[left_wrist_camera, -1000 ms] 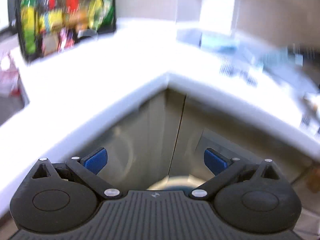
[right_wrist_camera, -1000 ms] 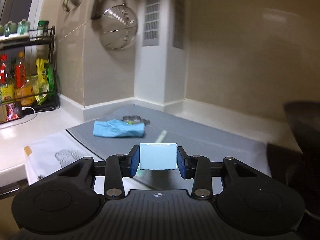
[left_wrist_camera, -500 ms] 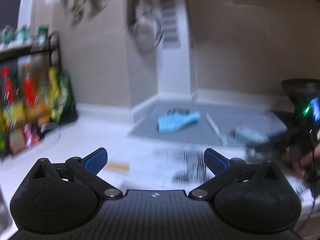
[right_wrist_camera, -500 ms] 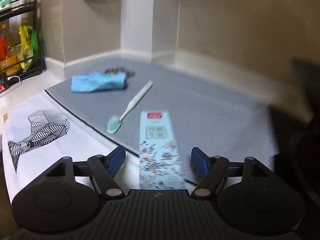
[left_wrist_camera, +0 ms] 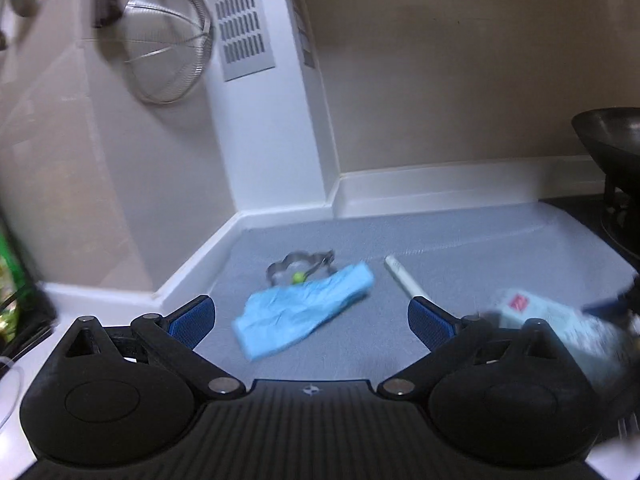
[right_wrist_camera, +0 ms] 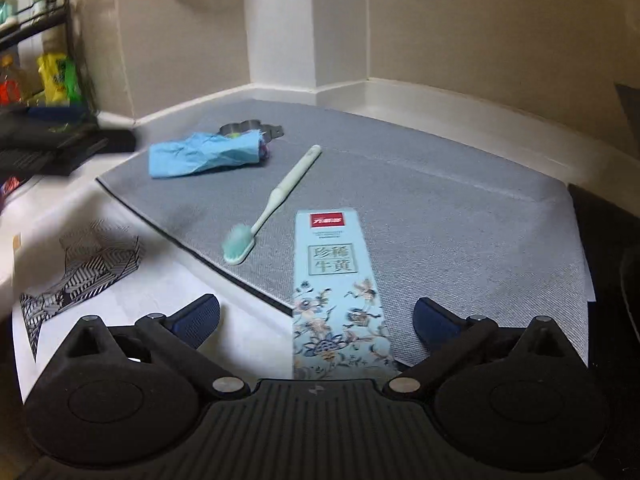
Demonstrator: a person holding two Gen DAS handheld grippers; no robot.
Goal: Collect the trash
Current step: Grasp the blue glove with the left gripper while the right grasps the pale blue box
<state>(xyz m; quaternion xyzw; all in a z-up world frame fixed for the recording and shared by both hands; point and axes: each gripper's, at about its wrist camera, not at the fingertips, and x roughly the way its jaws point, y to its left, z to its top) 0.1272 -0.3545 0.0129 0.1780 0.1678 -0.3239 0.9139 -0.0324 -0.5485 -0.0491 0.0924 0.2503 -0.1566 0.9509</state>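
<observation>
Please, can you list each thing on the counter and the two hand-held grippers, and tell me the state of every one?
Left hand-held gripper: open, empty.
Right hand-held gripper: open; jaws have just been opening, box lies between them, not pressed.
Toothpaste box: closed, lying flat, partly off the mat.
Toothbrush: lying on the mat.
Blue paper: crumpled.
Grey mat: spread flat.
Strainer: hanging on the wall.

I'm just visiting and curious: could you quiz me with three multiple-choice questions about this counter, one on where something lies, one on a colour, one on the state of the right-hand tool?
1. Where does the toothbrush lie?
A. on the grey mat
B. in the wok
C. on the rack

2. What colour is the crumpled wrapper?
A. red
B. light blue
C. black

3. The right gripper is:
A. clamped on the toothbrush
B. open over the toothpaste box
C. shut and empty

Answers: 1 A, it rests flat on the mat. 2 B, plainly blue. 3 B, jaws just spread wide, pads clear of the box.
</observation>
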